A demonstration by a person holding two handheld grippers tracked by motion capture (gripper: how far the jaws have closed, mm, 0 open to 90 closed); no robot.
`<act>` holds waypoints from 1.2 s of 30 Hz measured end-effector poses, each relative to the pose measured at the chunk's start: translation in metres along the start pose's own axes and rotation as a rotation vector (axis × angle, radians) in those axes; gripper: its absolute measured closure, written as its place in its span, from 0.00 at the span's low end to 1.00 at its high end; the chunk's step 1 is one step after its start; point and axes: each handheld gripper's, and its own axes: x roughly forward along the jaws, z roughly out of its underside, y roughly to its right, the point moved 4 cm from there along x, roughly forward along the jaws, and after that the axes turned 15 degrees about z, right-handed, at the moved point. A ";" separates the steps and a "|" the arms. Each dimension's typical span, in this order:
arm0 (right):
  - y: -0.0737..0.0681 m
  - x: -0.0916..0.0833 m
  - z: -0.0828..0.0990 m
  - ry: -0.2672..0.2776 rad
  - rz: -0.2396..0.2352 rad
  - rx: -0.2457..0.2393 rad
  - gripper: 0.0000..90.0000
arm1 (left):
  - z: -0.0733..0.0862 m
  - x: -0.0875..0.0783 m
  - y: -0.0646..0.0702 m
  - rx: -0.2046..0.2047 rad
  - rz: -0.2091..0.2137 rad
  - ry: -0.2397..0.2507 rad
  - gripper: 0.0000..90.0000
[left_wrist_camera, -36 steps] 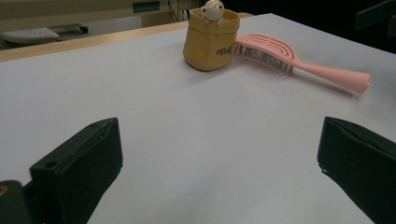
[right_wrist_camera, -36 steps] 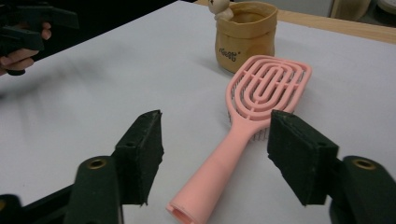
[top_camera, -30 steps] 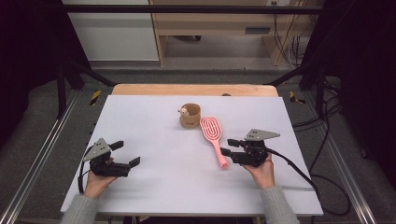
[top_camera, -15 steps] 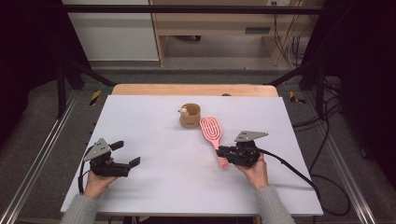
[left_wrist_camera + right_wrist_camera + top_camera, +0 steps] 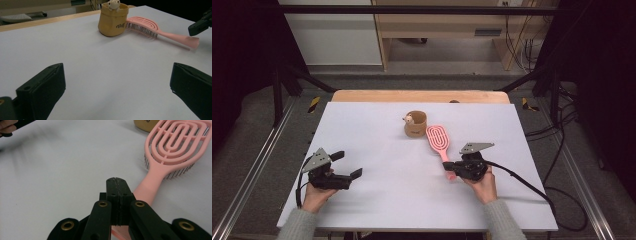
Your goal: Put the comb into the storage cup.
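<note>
Right claw (image 5: 117, 182) had just been closing, jaws met empty over hairbrush (image 5: 439, 140) handle | brush flat on worktop (image 5: 377, 200) beside cup (image 5: 415, 124) | left claw (image 5: 347, 165) open | risk: missed grab, brush nudged away.

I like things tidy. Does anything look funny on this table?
Yes: the right tongs have just closed on nothing, pads pressed together, while the handle of the pink hairbrush lies beside them, not between. Nothing looks spilled or broken.
</note>
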 end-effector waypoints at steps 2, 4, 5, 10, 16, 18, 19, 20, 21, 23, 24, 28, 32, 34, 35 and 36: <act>0.000 0.001 0.001 -0.004 0.000 -0.004 1.00 | 0.000 0.000 0.000 0.000 0.000 -0.001 0.00; -0.001 0.002 0.002 -0.019 0.001 -0.007 1.00 | 0.000 0.000 0.000 0.000 0.000 -0.002 0.00; -0.001 0.003 0.003 -0.020 0.002 -0.007 1.00 | 0.000 0.000 0.000 0.000 0.000 -0.002 0.00; -0.002 0.006 0.005 -0.038 0.002 -0.016 1.00 | 0.000 0.000 0.000 0.000 -0.001 -0.002 0.00; -0.003 0.008 0.008 -0.067 0.003 -0.024 1.00 | 0.000 0.001 0.000 0.001 -0.002 -0.003 0.00; -0.002 0.008 0.008 -0.072 0.009 -0.025 1.00 | 0.000 0.000 0.000 0.001 -0.001 -0.003 0.00; -0.002 0.008 0.009 -0.073 0.012 -0.030 1.00 | 0.000 0.000 0.000 0.001 -0.001 -0.003 0.00; -0.002 0.007 0.009 -0.072 0.018 -0.035 1.00 | 0.000 0.000 0.000 0.001 -0.001 -0.003 0.00; -0.001 0.007 0.009 -0.073 0.023 -0.039 1.00 | 0.000 0.000 0.000 0.000 -0.002 -0.003 0.00; -0.001 0.007 0.009 -0.076 0.028 -0.041 1.00 | 0.000 0.000 0.000 0.001 -0.002 -0.003 0.00; 0.000 0.006 0.009 -0.078 0.033 -0.043 1.00 | 0.000 0.000 0.000 0.001 -0.002 -0.003 0.00; 0.001 0.006 0.010 -0.087 0.048 -0.048 1.00 | 0.000 0.000 0.000 0.001 -0.002 -0.003 0.00; 0.001 0.005 0.010 -0.093 0.056 -0.046 1.00 | 0.000 0.000 0.000 0.002 -0.002 -0.004 0.00; 0.002 0.004 0.010 -0.099 0.064 -0.047 1.00 | 0.000 0.000 0.000 0.002 -0.002 -0.004 0.00; 0.004 0.004 0.011 -0.104 0.077 -0.050 1.00 | 0.000 0.000 0.000 0.001 -0.003 -0.004 0.00; 0.004 0.004 0.011 -0.107 0.082 -0.049 1.00 | 0.000 0.000 0.000 0.002 -0.002 -0.004 0.00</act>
